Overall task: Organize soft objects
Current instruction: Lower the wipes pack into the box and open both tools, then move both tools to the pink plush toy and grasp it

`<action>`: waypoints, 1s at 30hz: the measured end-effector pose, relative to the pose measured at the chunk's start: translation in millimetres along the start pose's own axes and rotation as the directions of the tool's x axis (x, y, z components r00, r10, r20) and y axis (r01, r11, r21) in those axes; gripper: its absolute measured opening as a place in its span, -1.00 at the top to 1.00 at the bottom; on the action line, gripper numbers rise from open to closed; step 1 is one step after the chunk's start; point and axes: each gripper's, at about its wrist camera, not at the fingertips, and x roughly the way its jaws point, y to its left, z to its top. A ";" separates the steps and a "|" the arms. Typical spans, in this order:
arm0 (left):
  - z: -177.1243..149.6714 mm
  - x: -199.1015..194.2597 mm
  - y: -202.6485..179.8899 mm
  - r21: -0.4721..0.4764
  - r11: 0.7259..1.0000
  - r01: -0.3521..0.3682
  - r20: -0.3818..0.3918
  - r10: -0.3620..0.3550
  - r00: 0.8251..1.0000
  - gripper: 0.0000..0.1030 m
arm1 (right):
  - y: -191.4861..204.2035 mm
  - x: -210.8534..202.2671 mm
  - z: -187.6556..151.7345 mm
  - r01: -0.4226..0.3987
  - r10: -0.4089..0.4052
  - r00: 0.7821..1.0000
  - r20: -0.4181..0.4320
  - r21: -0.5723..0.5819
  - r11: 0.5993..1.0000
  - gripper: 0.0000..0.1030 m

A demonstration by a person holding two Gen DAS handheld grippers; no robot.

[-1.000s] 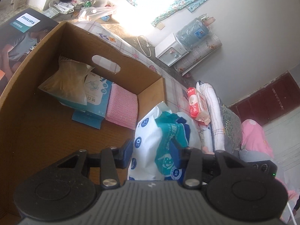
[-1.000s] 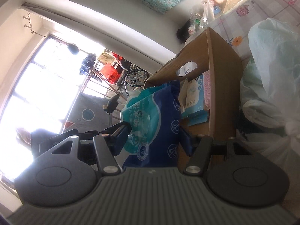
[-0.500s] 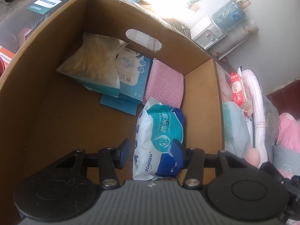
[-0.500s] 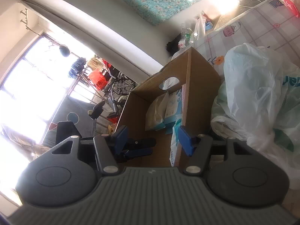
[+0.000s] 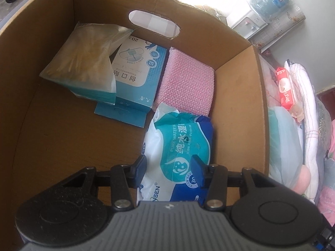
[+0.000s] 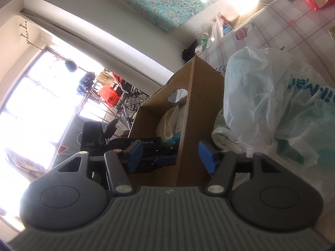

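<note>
The left gripper clamped a blue-and-white wet wipes pack between its 2 pads inside the cardboard box, the pack's far end touching a pink sponge by the right wall. Beside the sponge lay a blue bandage box and a tissue pack. The right gripper stood half open and empty outside the box, its jaws astride the box's near corner without touching. Only the right wrist view showed the plastic bag just beside the box.
</note>
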 end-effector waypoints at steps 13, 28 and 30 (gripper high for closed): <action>-9.8 -50.5 7.0 -0.042 0.999 0.019 0.110 -0.015 0.994 -0.36 | 0.9 -19.1 -5.7 0.062 -0.061 0.997 0.037 -0.045 0.997 -0.19; -74.6 -140.3 -125.1 0.381 0.923 0.060 0.328 -0.195 0.924 -0.54 | -10.9 -114.2 -9.0 0.139 -0.123 0.967 0.223 -0.061 0.988 -0.34; -85.5 -132.1 -154.6 0.461 0.886 0.053 0.308 -0.216 0.927 -0.54 | -17.7 -139.6 -3.5 0.169 -0.149 0.950 0.274 -0.051 0.984 -0.39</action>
